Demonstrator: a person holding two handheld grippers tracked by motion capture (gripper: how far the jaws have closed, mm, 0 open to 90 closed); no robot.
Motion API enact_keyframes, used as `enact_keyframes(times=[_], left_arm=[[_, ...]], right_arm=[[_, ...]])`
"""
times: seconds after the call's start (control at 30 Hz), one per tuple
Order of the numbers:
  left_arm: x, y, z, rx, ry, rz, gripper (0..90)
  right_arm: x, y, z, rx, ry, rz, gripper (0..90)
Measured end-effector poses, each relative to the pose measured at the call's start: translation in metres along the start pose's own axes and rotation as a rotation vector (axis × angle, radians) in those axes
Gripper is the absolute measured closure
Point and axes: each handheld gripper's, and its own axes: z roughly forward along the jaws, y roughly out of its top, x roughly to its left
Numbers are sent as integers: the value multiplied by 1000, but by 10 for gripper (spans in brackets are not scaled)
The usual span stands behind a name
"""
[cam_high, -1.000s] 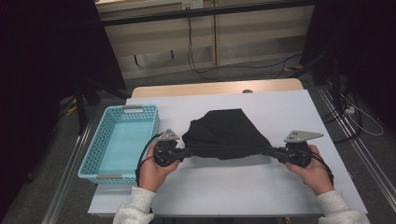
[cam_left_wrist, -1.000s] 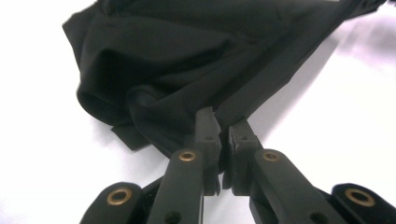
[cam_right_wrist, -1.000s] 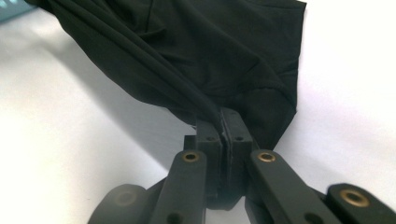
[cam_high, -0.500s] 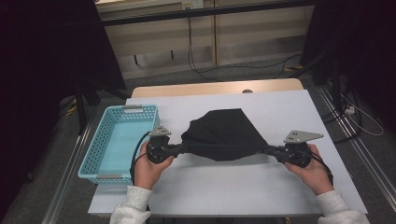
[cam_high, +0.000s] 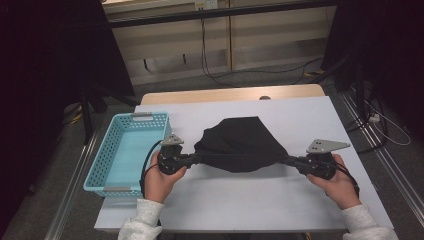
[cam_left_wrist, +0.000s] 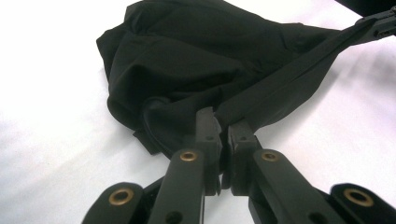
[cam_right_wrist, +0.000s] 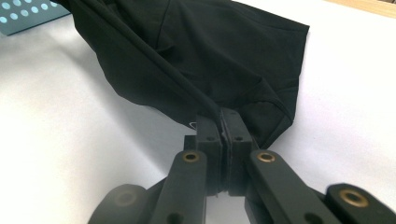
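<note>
At the middle of the white tabletop (cam_high: 240, 200), one black garment (cam_high: 239, 145) lies bunched in a rounded heap, its near edge pulled taut into a straight band between two grippers. The left gripper (cam_high: 192, 159) pinches the band's left end, its two fingers (cam_left_wrist: 208, 135) clamped together on the fabric with the cloth folded up over their tips. The right gripper (cam_high: 291, 161) pinches the opposite end, its two fingers (cam_right_wrist: 208, 133) likewise closed tight on a corner of the garment. The rest of the garment spreads away from both sets of fingers, resting on the tabletop beyond the stretched edge. Just beside the garment, past the left gripper, stands one light blue perforated basket (cam_high: 107, 160) at the tabletop's edge, apart from the cloth. A hand holds each gripper, two in all, in pale sleeves reaching in from the near side. Nothing lies between the garment and the basket but bare tabletop.
</note>
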Motion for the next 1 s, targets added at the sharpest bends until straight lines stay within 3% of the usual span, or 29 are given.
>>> enact_keyframes(times=[0.33, 0.53, 0.7, 0.87, 1.0], left_arm=[[0, 2, -5, 6, 1, -8, 861], [0, 11, -12, -10, -2, -6, 860], [-1, 27, -20, -34, -7, 1, 860], [-3, 51, -27, -62, -14, 21, 861], [-6, 64, -29, -70, -18, 39, 861]], right_arm=[[5, 7, -2, -14, -7, -12, 877], [8, 14, -3, 0, 4, -32, 878], [6, 29, -16, -36, 7, -31, 881], [6, 54, -37, -60, -19, -78, 881], [4, 66, -51, -80, -27, -73, 881]])
